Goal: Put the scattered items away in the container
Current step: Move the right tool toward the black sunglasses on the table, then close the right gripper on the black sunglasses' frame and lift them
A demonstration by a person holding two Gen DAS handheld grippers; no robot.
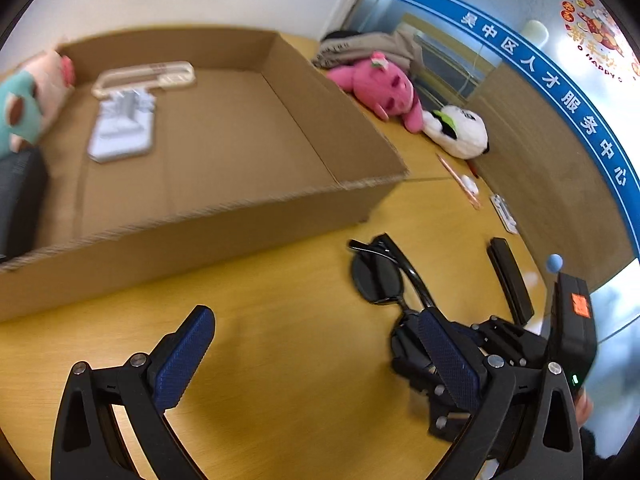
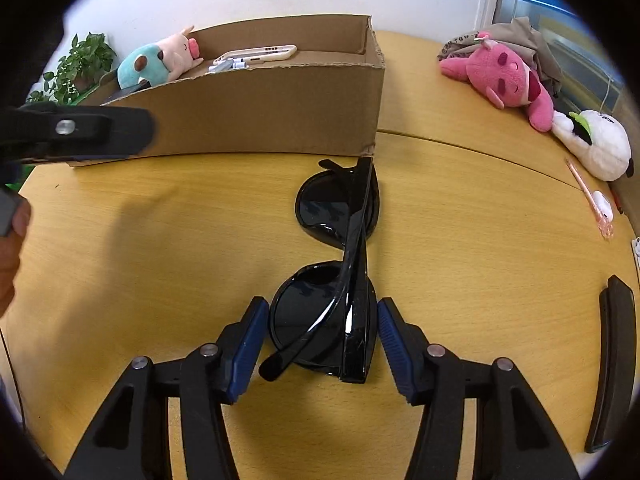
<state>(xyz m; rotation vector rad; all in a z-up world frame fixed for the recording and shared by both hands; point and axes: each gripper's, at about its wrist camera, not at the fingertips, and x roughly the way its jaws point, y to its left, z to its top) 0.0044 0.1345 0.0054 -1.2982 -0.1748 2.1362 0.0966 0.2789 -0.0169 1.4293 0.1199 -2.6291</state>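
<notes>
right gripper (image 2: 318, 344) spread round folded sunglasses (image 2: 336, 264), maybe touching; left gripper (image 1: 312, 356) spread, nr box (image 1: 240, 216).

Both views are bright and evenly lit, with daylight from the window (image 1: 612, 312) at the right. The left wrist picture is smeared by motion blur: the box (image 1: 224, 216) edges and the plush (image 1: 380, 88) look soft. The right wrist picture is sharp. There the glasses (image 2: 340, 272) show white glare on lenses and frame, and a soft shadow lies on the counter (image 2: 160, 260) at left. Fisheye bending curves all edges, with black corners
</notes>
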